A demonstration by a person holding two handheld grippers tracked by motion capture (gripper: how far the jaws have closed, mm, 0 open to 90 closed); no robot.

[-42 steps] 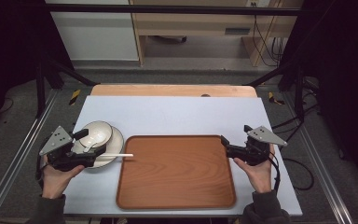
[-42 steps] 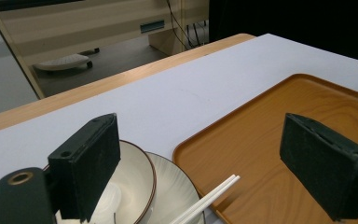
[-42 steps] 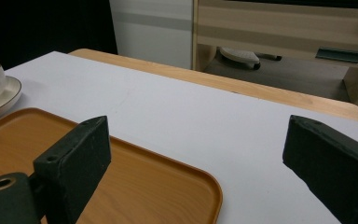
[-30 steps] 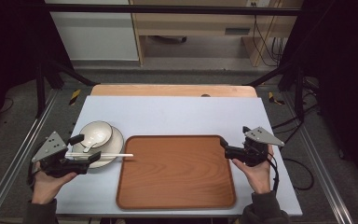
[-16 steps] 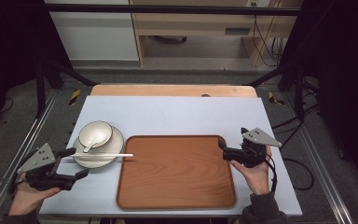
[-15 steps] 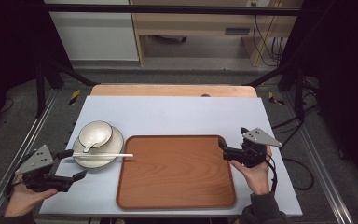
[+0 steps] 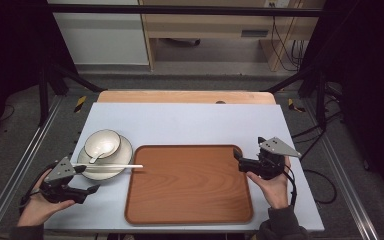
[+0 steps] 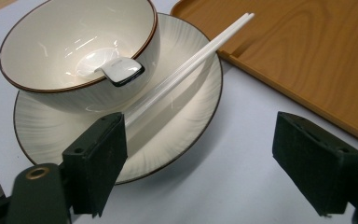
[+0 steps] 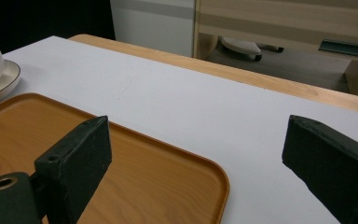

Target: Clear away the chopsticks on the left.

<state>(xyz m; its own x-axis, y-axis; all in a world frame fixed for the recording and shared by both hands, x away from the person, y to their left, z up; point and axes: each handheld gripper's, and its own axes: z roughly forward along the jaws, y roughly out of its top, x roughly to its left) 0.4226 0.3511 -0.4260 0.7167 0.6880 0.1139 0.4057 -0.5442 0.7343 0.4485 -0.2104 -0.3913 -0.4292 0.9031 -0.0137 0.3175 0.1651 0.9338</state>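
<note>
Left hand-held gripper (image 7: 82,181) withdrew from chopsticks (image 7: 111,166).

One bowl (image 7: 102,142), one plate (image 7: 111,165), one spoon (image 8: 120,72), two chopsticks (image 7: 111,166), one tray (image 7: 190,185).

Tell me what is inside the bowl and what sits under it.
Inside the bowl lies a white spoon, handle end resting on the rim. Under the bowl is a white plate, with chopsticks lying across it. The plate's surface beneath the bowl is covered.
</note>
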